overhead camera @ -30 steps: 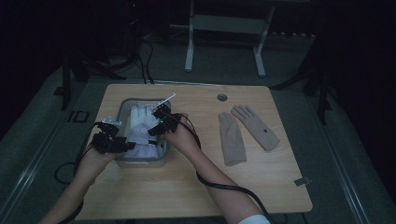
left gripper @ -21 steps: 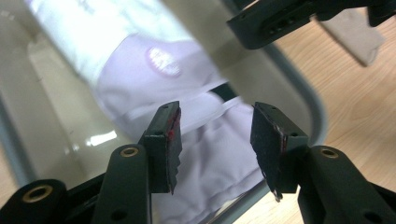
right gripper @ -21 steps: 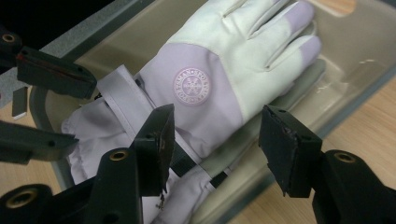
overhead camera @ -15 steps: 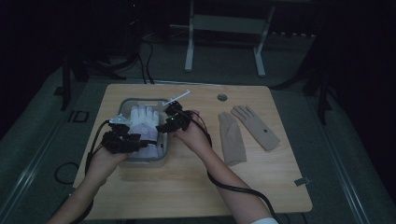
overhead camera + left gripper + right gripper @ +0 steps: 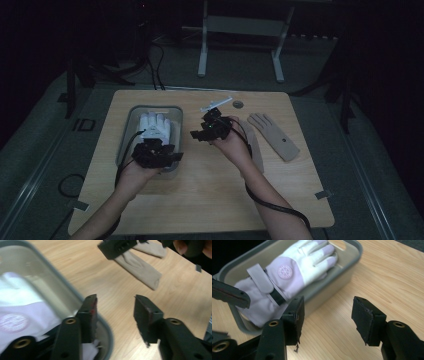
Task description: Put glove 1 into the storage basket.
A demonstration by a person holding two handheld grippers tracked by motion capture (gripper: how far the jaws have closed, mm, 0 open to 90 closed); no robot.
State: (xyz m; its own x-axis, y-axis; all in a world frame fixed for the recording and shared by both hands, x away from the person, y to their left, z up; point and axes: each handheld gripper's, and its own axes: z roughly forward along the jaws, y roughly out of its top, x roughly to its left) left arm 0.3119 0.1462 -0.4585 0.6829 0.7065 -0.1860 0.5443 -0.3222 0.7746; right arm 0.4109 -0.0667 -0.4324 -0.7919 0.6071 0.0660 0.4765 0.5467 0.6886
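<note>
Two tongs, left [image 5: 165,156] and right [image 5: 199,134], gape empty above the table [image 5: 210,200]; the white-and-lilac glove [image 5: 294,272] lies in the grey tray [image 5: 355,250], soft, light, probably best pinched at its cuff strap

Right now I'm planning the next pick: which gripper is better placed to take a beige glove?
Likely the right gripper: its jaws are open and empty, and the beige gloves lie on its side, while the left gripper hovers over the tray.

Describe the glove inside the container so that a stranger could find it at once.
On the light wooden table, find the grey rectangular metal tray at its left side. Inside lies a white and lilac fabric glove with a grey wrist strap; the beige knitted gloves lie on the bare table, to the right.
</note>
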